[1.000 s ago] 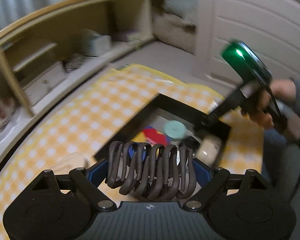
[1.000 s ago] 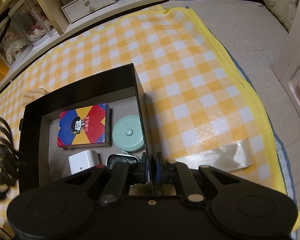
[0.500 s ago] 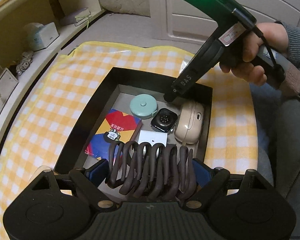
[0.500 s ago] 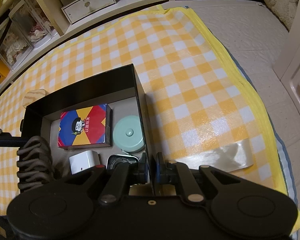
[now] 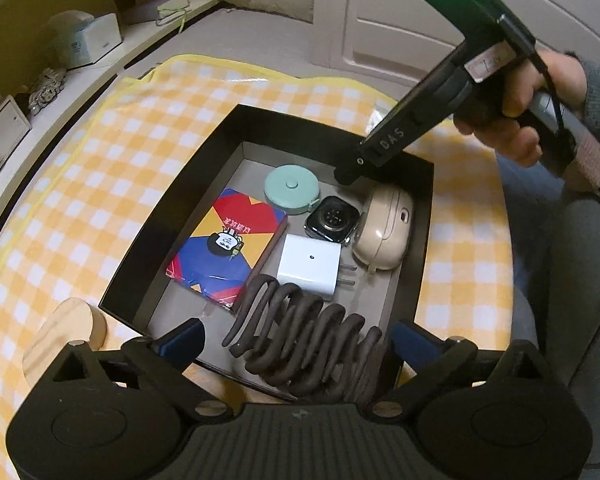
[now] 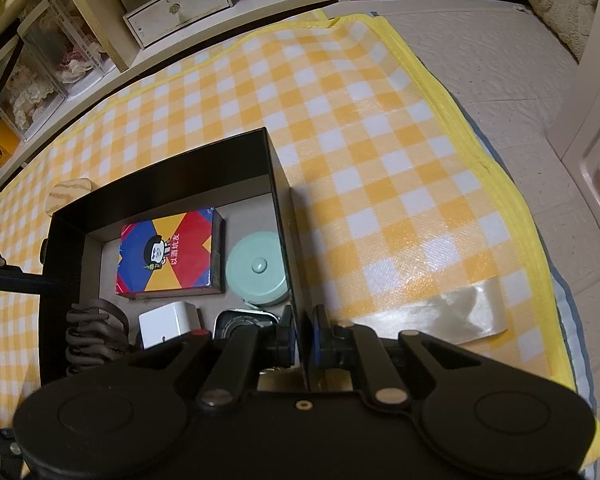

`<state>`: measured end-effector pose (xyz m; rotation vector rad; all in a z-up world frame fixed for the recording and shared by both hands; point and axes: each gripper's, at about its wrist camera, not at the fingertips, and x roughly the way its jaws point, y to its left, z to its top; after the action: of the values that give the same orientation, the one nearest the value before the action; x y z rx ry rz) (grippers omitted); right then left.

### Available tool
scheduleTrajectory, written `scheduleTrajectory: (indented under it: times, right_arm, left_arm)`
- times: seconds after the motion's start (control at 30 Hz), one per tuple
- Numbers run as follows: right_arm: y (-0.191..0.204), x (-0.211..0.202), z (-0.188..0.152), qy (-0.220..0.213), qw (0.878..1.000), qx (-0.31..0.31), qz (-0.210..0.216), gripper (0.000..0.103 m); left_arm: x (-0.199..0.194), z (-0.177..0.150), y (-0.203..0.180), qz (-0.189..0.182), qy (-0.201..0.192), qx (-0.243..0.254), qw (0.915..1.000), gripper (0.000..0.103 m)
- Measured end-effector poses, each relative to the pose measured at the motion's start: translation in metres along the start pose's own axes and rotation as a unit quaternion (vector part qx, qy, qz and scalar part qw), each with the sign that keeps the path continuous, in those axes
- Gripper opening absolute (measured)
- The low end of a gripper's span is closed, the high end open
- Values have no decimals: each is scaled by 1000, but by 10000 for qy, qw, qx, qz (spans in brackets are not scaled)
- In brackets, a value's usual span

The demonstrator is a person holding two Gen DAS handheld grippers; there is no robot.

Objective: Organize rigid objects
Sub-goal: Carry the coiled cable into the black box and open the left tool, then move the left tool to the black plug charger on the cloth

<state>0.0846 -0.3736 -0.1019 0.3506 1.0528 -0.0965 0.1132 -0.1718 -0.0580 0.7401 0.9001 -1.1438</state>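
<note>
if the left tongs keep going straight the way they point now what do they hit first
Most likely the dark coiled clip, which lies loose between the open left tongs. Beyond it sits the white charger on the floor of the black box, though depth is hard to judge.

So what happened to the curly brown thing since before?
The left hand-held gripper opened and let go of the brown coil, which now lies in the black box. The right hand-held gripper stays clamped on the box wall; the other items in the box haven't moved.
</note>
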Motion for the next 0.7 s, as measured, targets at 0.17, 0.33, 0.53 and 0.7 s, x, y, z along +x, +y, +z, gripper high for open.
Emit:
scheduleTrajectory:
  times: [0.17,0.33,0.53,0.7]
  right_arm:
    - [0,0,0,-1,10000,2,3,9]
    - [0,0,0,-2,10000,1,4,9]
    - [0,0,0,-1,10000,1,2,9]
    - [0,0,0,-2,10000,0,2,9]
  left_arm:
    - [-4,0,-1,6,-76,-113,9999,100]
    - [-11,3,-3,10,-234,-240,9994,100]
    - [-24,8,-7,-8,-468,-384,9982,100]
    - [-37,10,-12,99,-628,-564,9964,101]
